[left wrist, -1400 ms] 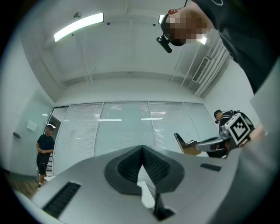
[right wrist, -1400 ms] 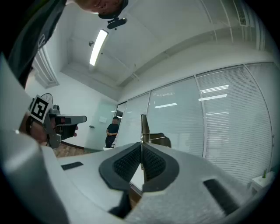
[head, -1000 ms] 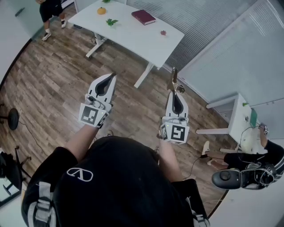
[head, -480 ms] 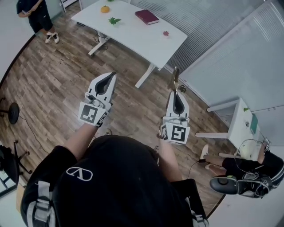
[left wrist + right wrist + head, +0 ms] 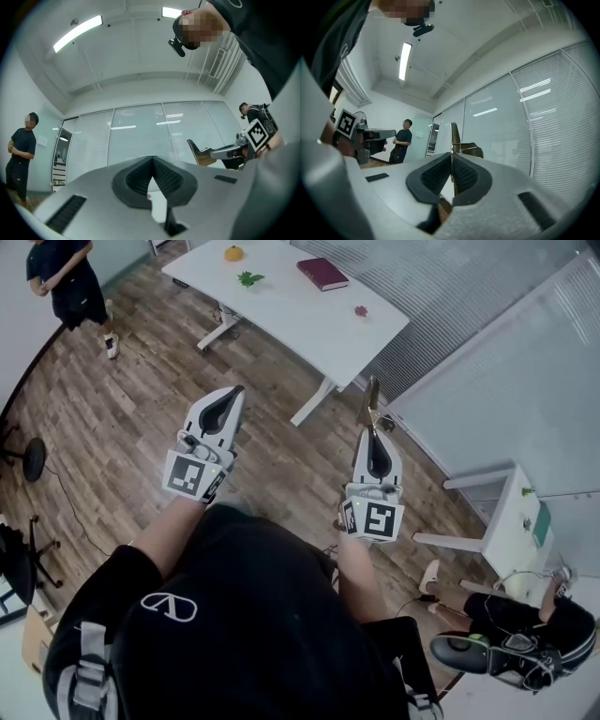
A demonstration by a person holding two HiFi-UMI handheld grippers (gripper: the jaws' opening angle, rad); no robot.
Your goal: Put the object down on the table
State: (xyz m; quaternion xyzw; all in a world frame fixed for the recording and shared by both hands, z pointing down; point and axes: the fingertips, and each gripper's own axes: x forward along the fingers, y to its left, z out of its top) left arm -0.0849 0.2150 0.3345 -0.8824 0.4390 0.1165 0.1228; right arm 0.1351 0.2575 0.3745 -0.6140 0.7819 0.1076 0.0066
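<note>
In the head view my right gripper (image 5: pixel 374 434) is shut on a thin brown object (image 5: pixel 372 401) that sticks out past its tips, over the wooden floor. The right gripper view shows the same brown object (image 5: pixel 454 136) standing above the closed pads (image 5: pixel 440 176). My left gripper (image 5: pixel 234 392) is held level beside it, shut with nothing in it; its pads (image 5: pixel 138 178) meet at the tip in the left gripper view. The white table (image 5: pixel 309 320) stands ahead, beyond both grippers.
On the table lie an orange thing (image 5: pixel 233 253), a green leaf (image 5: pixel 249 278), a dark red book (image 5: pixel 322 273) and a small red thing (image 5: pixel 361 310). A person (image 5: pixel 61 282) stands at the upper left. A small white table (image 5: pixel 511 521) and a seated person (image 5: pixel 511 638) are at the right.
Both grippers have moved forward toward the white table, which now sits closer and further right in the view. The standing person has shifted. Both grips are unchanged.
</note>
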